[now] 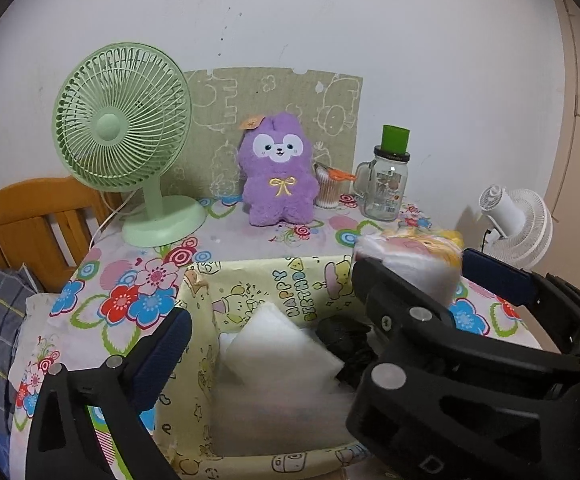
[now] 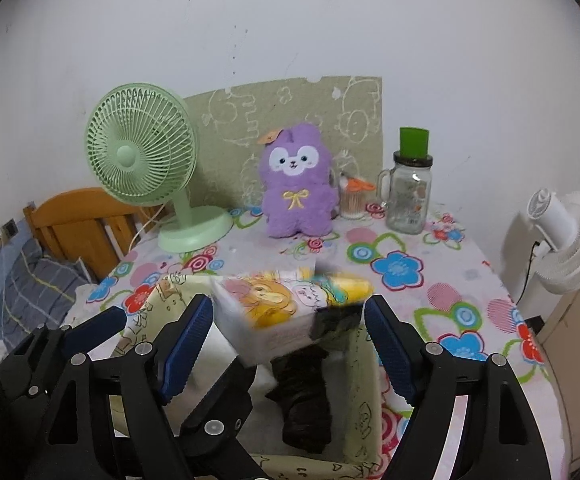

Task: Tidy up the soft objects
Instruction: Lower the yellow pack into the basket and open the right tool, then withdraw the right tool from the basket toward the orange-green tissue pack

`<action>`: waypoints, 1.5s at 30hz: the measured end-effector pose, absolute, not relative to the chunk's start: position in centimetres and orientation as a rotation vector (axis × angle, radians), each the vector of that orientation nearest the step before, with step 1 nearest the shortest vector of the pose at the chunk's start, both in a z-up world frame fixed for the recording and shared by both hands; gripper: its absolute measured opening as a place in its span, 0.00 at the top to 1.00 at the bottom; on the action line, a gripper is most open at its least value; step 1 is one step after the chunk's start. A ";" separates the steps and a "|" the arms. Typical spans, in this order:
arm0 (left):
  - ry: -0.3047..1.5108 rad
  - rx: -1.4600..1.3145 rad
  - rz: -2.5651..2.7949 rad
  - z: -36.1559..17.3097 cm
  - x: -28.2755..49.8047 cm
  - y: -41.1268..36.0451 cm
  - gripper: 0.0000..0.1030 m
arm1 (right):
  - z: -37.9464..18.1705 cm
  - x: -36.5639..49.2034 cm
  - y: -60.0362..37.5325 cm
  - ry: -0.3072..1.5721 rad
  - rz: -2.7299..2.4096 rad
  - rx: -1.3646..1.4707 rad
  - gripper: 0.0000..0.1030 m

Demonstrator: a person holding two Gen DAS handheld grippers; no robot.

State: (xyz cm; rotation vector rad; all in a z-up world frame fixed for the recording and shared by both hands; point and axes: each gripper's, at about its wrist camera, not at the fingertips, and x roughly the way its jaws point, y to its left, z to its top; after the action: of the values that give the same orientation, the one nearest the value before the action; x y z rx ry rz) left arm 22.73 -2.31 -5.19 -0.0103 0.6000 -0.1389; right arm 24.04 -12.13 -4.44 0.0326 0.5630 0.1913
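A white tissue pack (image 2: 286, 308) with a cartoon print hangs blurred and tilted over the yellow cartoon-print box (image 2: 364, 400). It lies between the tips of my right gripper (image 2: 290, 304), which is open, and the pads do not press on it. In the left wrist view the pack (image 1: 406, 264) shows between the right gripper's fingers (image 1: 362, 280). My left gripper (image 1: 290, 316) is open wide over the box (image 1: 266, 280), above a white soft pad (image 1: 282, 344). Its right finger is hidden behind the right gripper. A dark brown soft thing (image 2: 306, 404) lies in the box. A purple plush (image 1: 278, 176) sits upright at the back.
On the flowered tablecloth (image 2: 402, 268) stand a green fan (image 1: 130, 140) at the back left, a swab cup (image 1: 328, 188) and a glass jar (image 1: 386, 184) with a green lid at the back right. A white fan (image 2: 566, 236) is off the table's right edge, a wooden bed frame (image 1: 30, 216) off the left.
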 end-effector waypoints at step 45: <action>0.493 0.049 -0.111 -1.5 16.4 -3.7 0.00 | -0.7 16.9 -13.6 0.478 0.164 0.011 0.13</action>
State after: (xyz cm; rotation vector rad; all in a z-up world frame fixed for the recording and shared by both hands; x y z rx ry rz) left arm 16.37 -3.69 -1.48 0.0491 0.4929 -0.1111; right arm 16.88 -13.64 -0.68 0.0109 0.4784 0.1638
